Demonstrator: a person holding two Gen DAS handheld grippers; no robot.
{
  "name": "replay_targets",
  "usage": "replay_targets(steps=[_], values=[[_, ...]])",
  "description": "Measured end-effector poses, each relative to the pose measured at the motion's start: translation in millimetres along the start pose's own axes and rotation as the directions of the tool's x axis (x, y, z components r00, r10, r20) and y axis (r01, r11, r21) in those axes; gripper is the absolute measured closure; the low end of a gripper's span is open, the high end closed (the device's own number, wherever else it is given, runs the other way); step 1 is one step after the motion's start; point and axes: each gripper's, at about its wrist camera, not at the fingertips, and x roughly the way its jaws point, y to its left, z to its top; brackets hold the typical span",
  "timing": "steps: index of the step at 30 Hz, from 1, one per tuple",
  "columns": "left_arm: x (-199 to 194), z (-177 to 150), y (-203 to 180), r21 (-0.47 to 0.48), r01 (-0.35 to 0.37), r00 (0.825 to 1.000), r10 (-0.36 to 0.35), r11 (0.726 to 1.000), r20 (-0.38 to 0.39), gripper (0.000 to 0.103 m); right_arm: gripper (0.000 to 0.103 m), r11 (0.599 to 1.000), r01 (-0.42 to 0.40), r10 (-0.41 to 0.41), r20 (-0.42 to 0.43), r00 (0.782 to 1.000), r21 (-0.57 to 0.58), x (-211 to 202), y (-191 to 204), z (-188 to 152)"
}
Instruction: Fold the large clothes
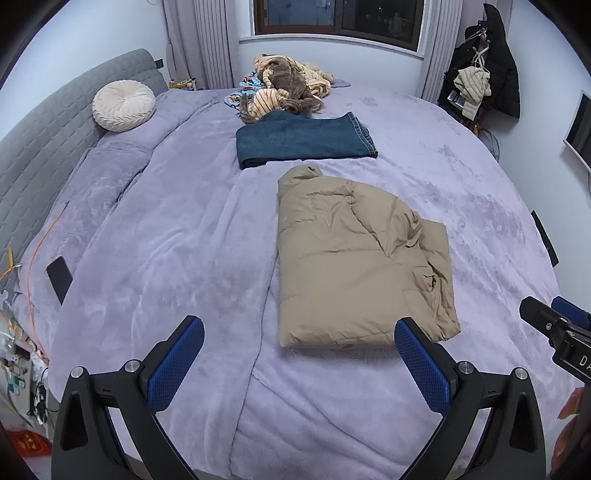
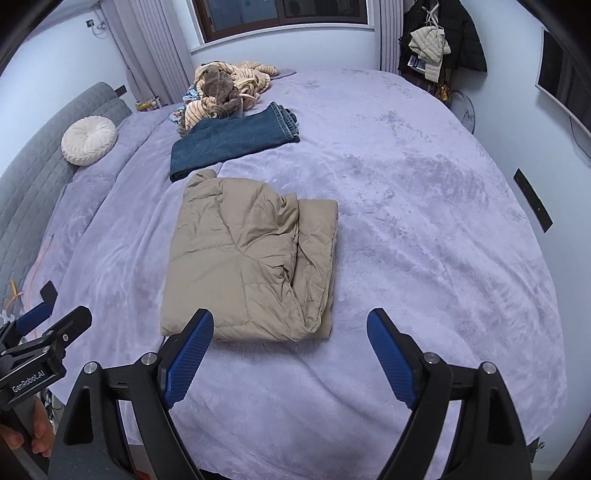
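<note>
A tan puffer jacket [image 1: 351,258] lies folded into a rough rectangle on the lilac bed cover [image 1: 177,236]; it also shows in the right wrist view [image 2: 251,258]. Folded blue jeans [image 1: 303,140] lie beyond it, also seen from the right [image 2: 232,138]. A heap of striped and brown clothes [image 1: 288,85] sits at the far edge, visible from the right as well [image 2: 225,92]. My left gripper [image 1: 299,328] is open and empty, just short of the jacket's near edge. My right gripper [image 2: 291,321] is open and empty, near the jacket's near right corner.
A round cream cushion [image 1: 123,105] leans on the grey headboard [image 1: 44,147]. A black phone [image 1: 59,278] lies at the bed's left edge. Coats hang at the far right [image 1: 480,74]. A window [image 1: 340,18] is behind the bed.
</note>
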Motion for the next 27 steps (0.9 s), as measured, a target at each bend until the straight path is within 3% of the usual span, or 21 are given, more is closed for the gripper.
replay_targets(steps=[27], values=[[-16, -4, 1, -0.024, -0.015, 1.000, 0.015, 1.000, 0.023, 0.000, 0.016, 1.000, 0.008, -0.008, 0.015, 1.000, 0.007, -15, 0, -3]])
